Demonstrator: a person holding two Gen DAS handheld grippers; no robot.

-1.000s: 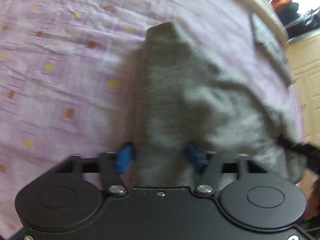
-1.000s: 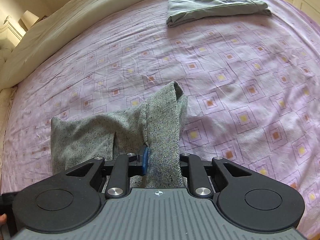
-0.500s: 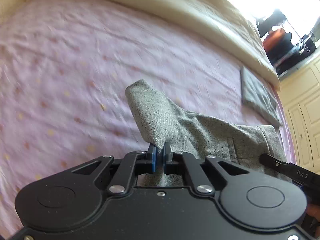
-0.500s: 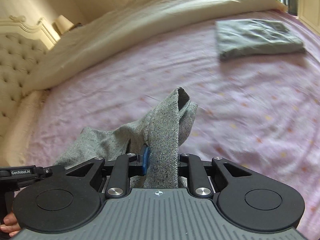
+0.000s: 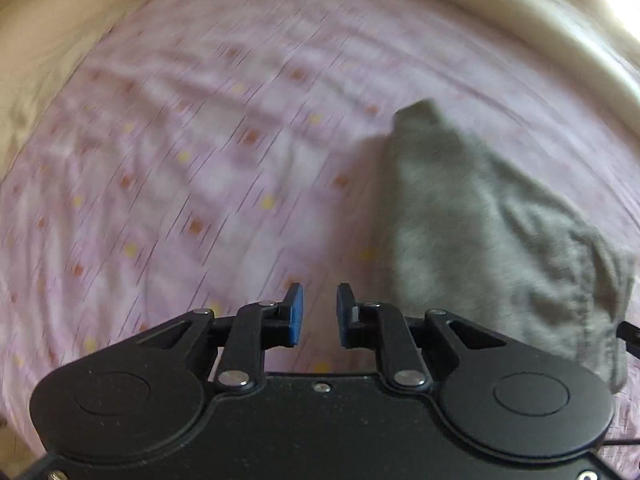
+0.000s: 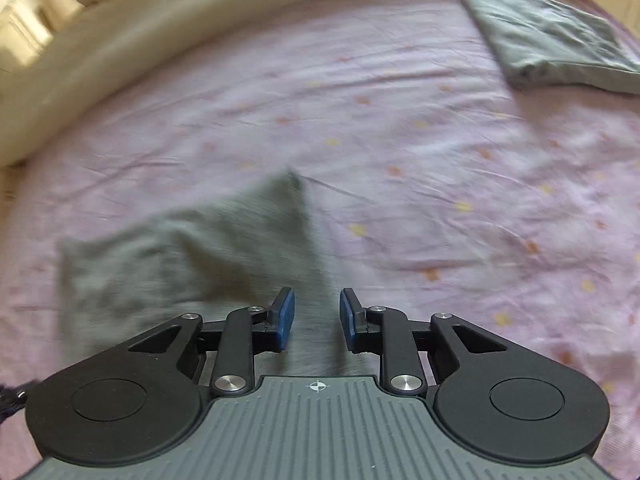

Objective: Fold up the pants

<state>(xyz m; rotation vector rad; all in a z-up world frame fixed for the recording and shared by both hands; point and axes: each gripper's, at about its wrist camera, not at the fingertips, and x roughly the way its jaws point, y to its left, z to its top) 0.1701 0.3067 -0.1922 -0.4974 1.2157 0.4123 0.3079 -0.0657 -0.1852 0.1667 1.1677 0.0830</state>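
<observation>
The grey speckled pants [image 5: 472,232] lie bunched on the pink patterned bedsheet [image 5: 180,152], to the right of my left gripper [image 5: 319,314]. That gripper is open and empty, its blue pads apart over bare sheet. In the right wrist view the pants [image 6: 192,256] lie blurred on the sheet, reaching under my right gripper [image 6: 316,318]. The right gripper is open, with grey cloth showing between and below its pads but not pinched.
A folded grey-green garment [image 6: 552,40] lies at the far right of the bed. A cream duvet roll [image 6: 200,12] runs along the far edge, also in the left wrist view [image 5: 520,20]. The bedsheet [image 6: 440,160] stretches ahead.
Both grippers were shut on the pants and held them up; now both are open and the pants lie on the bed. The left gripper has shifted left of the cloth.
</observation>
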